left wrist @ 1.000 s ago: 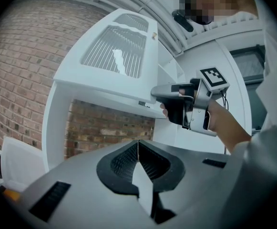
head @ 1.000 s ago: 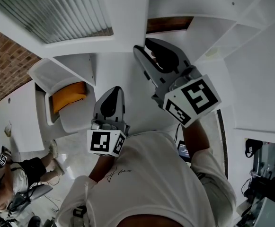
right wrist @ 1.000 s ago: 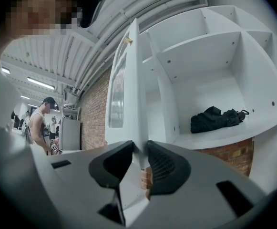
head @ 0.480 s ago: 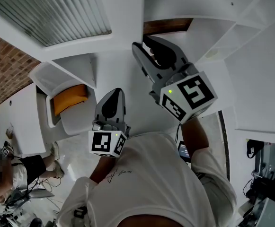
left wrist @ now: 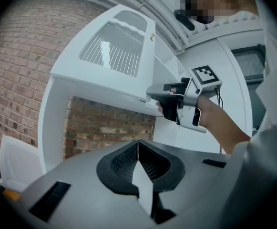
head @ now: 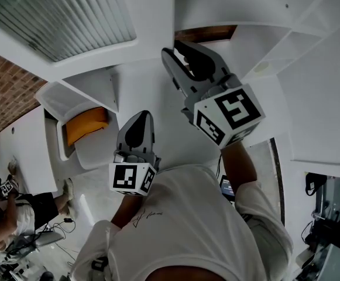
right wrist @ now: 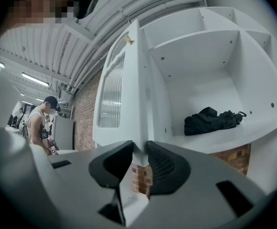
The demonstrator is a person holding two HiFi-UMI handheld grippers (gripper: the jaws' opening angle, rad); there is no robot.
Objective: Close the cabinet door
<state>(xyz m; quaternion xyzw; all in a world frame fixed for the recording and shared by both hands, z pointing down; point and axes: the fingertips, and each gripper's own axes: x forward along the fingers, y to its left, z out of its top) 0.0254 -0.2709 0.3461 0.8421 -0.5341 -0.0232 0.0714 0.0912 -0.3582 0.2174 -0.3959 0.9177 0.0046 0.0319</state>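
The white cabinet door (head: 152, 22) with a ribbed glass pane stands swung out from the open cabinet (head: 310, 98). My right gripper (head: 175, 50) is shut on the door's lower free edge. In the right gripper view the door (right wrist: 124, 89) runs edge-on between the pads of that gripper (right wrist: 139, 149). The left gripper view shows the door (left wrist: 112, 51) from the side, with the right gripper (left wrist: 153, 97) clamped under it. My left gripper (head: 140, 116) hangs lower and apart from the door, its jaws (left wrist: 138, 144) shut on nothing.
Inside the cabinet a black bundle (right wrist: 212, 119) lies on a shelf (right wrist: 233, 137). A white chair with an orange cushion (head: 85, 122) stands below left. A brick wall (left wrist: 109, 128) is behind. Another person (right wrist: 40, 123) stands far left.
My right gripper and the door edge it holds have drifted slightly to the left in the head view. The left gripper has stayed put. The person at the lower left has shifted.
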